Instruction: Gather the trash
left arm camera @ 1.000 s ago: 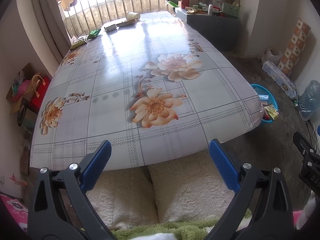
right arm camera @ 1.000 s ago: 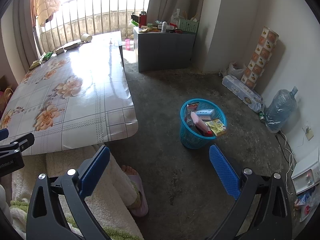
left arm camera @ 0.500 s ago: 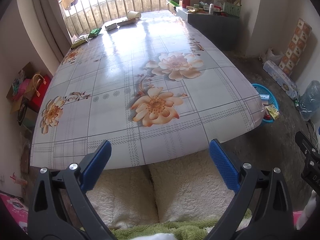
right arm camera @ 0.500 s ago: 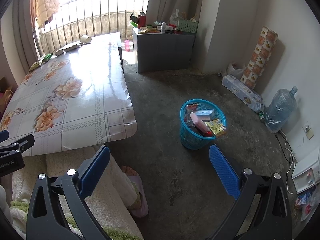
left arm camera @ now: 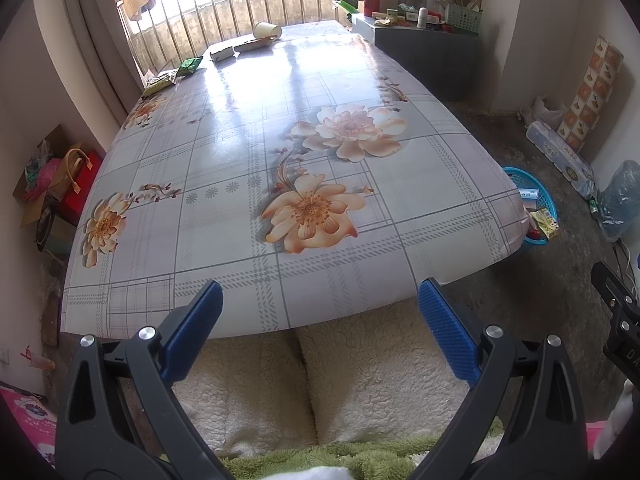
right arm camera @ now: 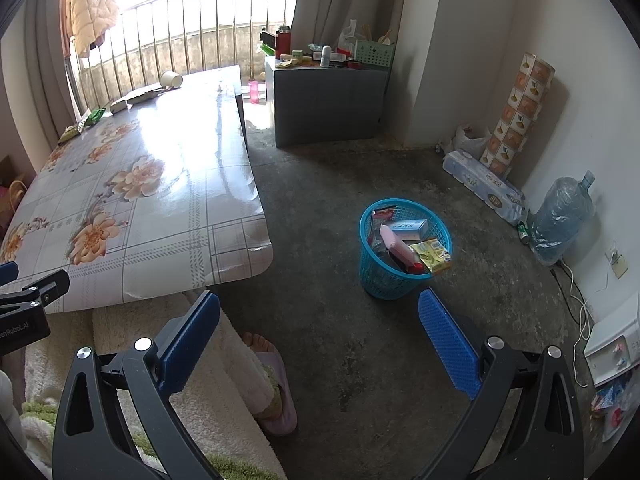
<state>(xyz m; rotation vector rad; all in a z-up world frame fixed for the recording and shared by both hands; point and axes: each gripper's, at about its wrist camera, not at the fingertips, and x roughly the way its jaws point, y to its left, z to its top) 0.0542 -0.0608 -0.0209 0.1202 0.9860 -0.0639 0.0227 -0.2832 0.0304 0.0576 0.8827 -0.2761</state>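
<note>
In the left wrist view, the left gripper [left arm camera: 318,320] hangs over the near edge of a table [left arm camera: 240,160] covered with a flowered, checked oilcloth; its blue-padded jaws stand wide apart with nothing between them. Below them lie the person's cream fleece-clad legs [left arm camera: 320,380]. The trash still on the table sits at the far end by the window railing: a paper cup [left arm camera: 267,31] on its side, a small white box [left arm camera: 221,53] just beside a flat wrapper, and two green packets [left arm camera: 190,66] near the far left corner. At the right, past the table's corner, part of a blue basket [left arm camera: 538,200] shows on the floor, and the other gripper's black frame pokes in at the right edge.

In the right wrist view, the right gripper [right arm camera: 318,320] is also spread wide and empty, held above the bare concrete floor. The blue mesh basket [right arm camera: 402,276] stands on the floor ahead of it, well apart from the table [right arm camera: 160,200], and already holds a white-and-blue carton [right arm camera: 408,226], a pink item, a yellow packet [right arm camera: 434,254] and some red wrappers. The paper cup [right arm camera: 171,79] and the green packets [right arm camera: 95,115] show at the table's far end. A foot in a pink slipper [right arm camera: 276,396] rests on the floor below the left finger — a large water bottle [right arm camera: 562,216] and a pack of tissue rolls lie along the right wall.
</note>
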